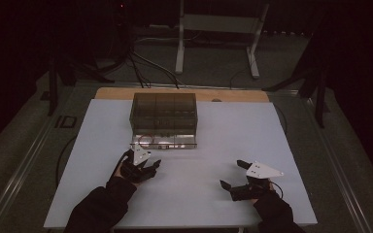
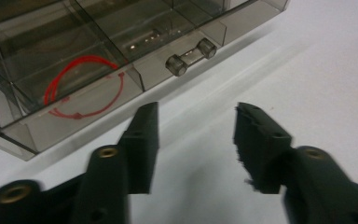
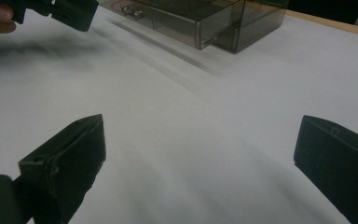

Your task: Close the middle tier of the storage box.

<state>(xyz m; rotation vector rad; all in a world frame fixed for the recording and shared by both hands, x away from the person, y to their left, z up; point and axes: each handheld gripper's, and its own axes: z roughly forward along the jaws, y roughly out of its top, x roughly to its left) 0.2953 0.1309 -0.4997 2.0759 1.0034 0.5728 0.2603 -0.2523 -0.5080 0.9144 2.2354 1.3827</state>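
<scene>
The drawer (image 2: 70, 100) sits pulled out at the upper left of the left gripper view, handle (image 2: 191, 55) above the half-open, empty left tool (image 2: 196, 126). Closing short could miss it. The right tool (image 1: 234, 175) idles wide, empty.

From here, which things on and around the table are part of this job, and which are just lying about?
Job:
- smoky clear drawer box
- its bottom drawer, pulled out a little
- red loop inside that drawer
- drawer handle
- left tongs, nearest it

Lying about:
- white stand behind the table
- floor cables
</scene>
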